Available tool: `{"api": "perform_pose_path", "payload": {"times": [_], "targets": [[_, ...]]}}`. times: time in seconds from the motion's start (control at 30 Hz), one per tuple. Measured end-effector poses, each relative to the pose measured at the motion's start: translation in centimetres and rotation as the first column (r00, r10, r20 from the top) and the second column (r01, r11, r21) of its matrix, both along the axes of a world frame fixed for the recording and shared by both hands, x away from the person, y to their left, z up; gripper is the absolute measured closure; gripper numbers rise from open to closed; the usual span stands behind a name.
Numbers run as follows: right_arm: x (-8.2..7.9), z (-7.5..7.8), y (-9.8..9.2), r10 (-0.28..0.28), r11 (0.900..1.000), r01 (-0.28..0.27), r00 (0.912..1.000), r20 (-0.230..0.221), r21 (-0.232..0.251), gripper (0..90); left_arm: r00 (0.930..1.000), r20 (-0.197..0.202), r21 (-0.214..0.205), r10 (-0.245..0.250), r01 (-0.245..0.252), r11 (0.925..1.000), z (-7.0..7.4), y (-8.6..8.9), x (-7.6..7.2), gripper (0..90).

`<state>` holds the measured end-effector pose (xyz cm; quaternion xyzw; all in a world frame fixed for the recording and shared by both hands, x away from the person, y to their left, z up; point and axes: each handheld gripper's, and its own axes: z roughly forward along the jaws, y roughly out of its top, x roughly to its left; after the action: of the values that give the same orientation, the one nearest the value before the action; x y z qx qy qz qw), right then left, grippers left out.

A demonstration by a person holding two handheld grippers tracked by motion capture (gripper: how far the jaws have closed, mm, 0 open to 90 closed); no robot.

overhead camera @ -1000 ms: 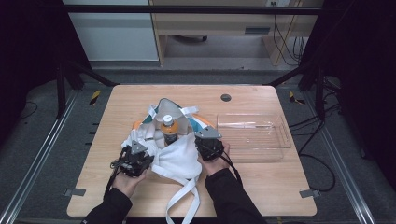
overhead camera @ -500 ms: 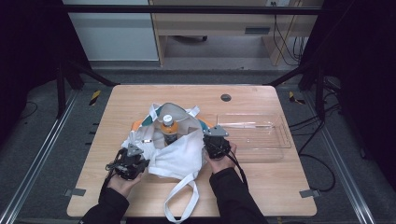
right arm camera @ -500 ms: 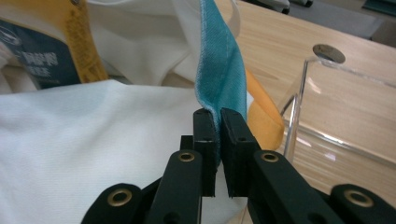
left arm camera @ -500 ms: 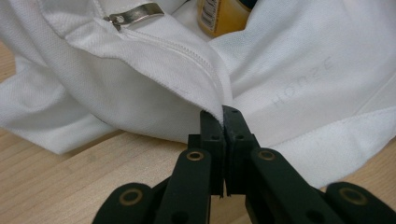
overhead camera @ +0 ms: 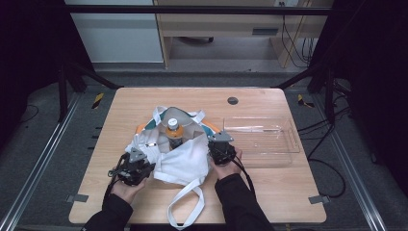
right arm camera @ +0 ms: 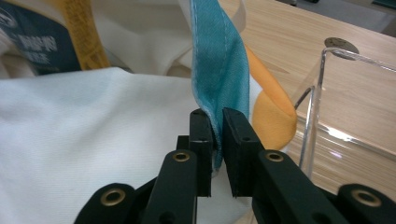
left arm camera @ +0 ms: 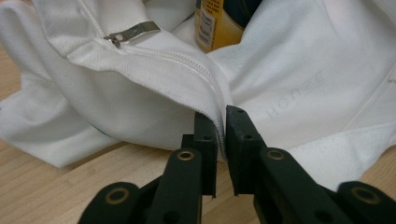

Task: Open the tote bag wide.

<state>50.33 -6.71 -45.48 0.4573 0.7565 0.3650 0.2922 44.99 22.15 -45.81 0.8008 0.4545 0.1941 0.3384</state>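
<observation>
Light wood table [overhead camera: 144,103] on a dark-floored rig, black frame rails either side, cabinets behind.

Left gripper [left arm camera: 222,122]: jaws nearly together, clamped on the zipper-side rim of the white tote bag [left arm camera: 299,70]. Fabric edge runs up between the pads; jaws have just been opening a touch, cloth still pinched between them. Zipper pull [left arm camera: 131,31] lies up-left of the jaws on the same rim, apart from them. In high view this gripper [overhead camera: 136,161] sits at the bag's left rim, toward the table's front-left.

Right gripper [right arm camera: 218,122]: jaws close together, clamped on a teal fabric edge [right arm camera: 219,56] of the bag's opposite rim, which rises straight up out of the pads. Jaws have just been opening slightly, fabric between them. Orange fabric [right arm camera: 273,116] just beside the right pad. In high view the gripper [overhead camera: 220,144] is at the bag's right rim.

Bag [overhead camera: 185,159] lies mid-table, a bit toward the front edge, mouth held spread between the two grippers. Orange-capped bottle [overhead camera: 173,131] stands upright in the mouth, between the grippers & nearer the far rim. One strap loop [overhead camera: 185,211] trails over the wood to the front edge.

Clear plastic tray [overhead camera: 284,144] lies just right of the right gripper, its near-left corner close to the jaws — tight on that side. Small dark grommet [overhead camera: 233,100] near the back edge. Bare wood along the left edge, back-left corner and front-right corner.
</observation>
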Motion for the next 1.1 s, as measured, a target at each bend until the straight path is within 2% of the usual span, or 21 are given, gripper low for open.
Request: {"api": "perform_pose_path", "payload": {"times": [0.07,0.27,0.47,0.57,0.77,0.97,1.1], "targets": [[-0.2,0.3,-0.1,0.022,0.9992,-0.023,0.9996,0.014,0.033,78.3,0.9998,0.018,0.000,-0.003,0.003,1.0000,0.2,0.0,-0.1,77.5],[-1.1,1.3,-0.3,0.064,0.9941,-0.069,0.9966,0.051,0.085,68.5,0.9981,0.061,-0.035,0.011,-0.008,0.9993,1.0,0.2,-0.4,68.1],[-2.3,2.9,-1.6,0.105,0.9822,-0.117,0.9905,0.089,0.147,58.7,0.9906,0.133,-0.084,0.032,-0.021,0.9962,2.4,0.7,-1.0,59.8],[-3.0,3.7,-2.2,0.126,0.9771,-0.142,0.9865,0.105,0.159,54.0,0.9837,0.178,-0.109,0.028,-0.009,0.9940,3.2,0.9,-1.4,56.1],[-4.2,4.3,-3.5,0.141,0.9706,-0.160,0.9833,0.116,0.180,47.6,0.9742,0.224,-0.120,0.030,-0.003,0.9928,4.3,1.0,-1.6,48.2],[-5.4,4.3,-5.2,0.160,0.9665,-0.180,0.9800,0.118,0.183,45.2,0.9685,0.247,-0.121,0.032,-0.002,0.9927,5.1,1.1,-1.6,43.0],[-6.1,3.9,-6.8,0.156,0.9658,-0.176,0.9811,0.115,0.191,44.1,0.9661,0.256,-0.135,0.037,-0.002,0.9908,5.7,1.2,-1.6,41.5]]}}
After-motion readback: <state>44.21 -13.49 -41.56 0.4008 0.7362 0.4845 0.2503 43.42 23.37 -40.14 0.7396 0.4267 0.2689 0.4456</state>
